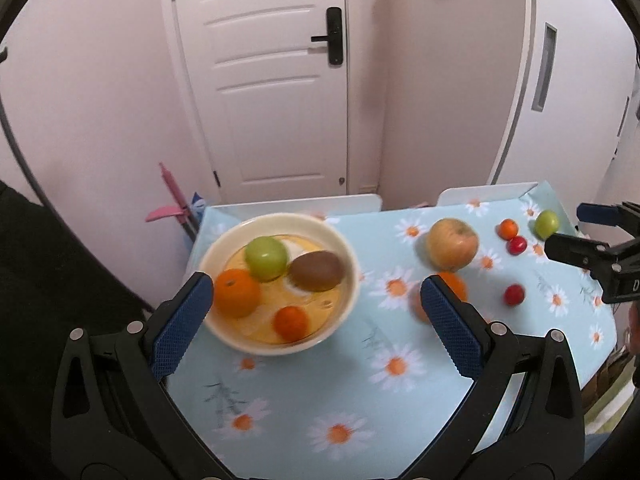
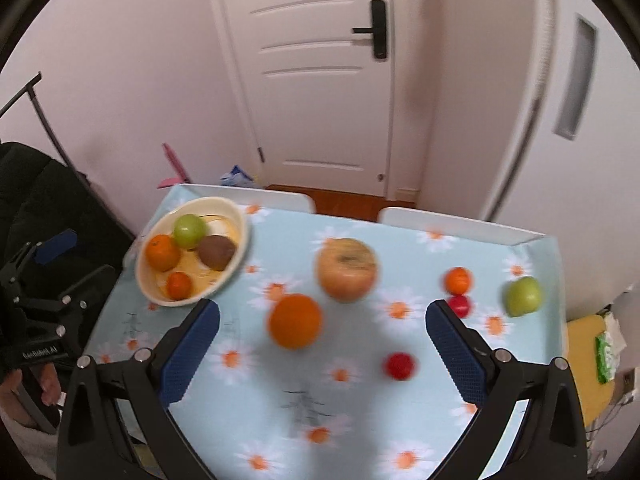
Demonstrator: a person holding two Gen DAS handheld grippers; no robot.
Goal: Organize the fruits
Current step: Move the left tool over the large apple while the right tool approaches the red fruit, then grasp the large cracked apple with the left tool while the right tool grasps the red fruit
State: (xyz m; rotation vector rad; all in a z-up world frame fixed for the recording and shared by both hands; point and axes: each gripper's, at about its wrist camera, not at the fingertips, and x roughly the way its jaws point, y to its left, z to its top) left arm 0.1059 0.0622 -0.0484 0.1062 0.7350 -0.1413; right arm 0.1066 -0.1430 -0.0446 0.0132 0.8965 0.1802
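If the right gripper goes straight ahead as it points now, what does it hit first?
Most likely the large orange: it lies between the open fingers of the right gripper, nearest its line. The big apple sits behind. Depth is unclear.

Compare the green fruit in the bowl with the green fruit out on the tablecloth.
The green fruit in the bowl sits among an orange and a kiwi; the loose green fruit lies alone near the table's right edge. The loose one is blurred in the right wrist view, the bowl one sharper. Both are round, smooth and yellow-green.
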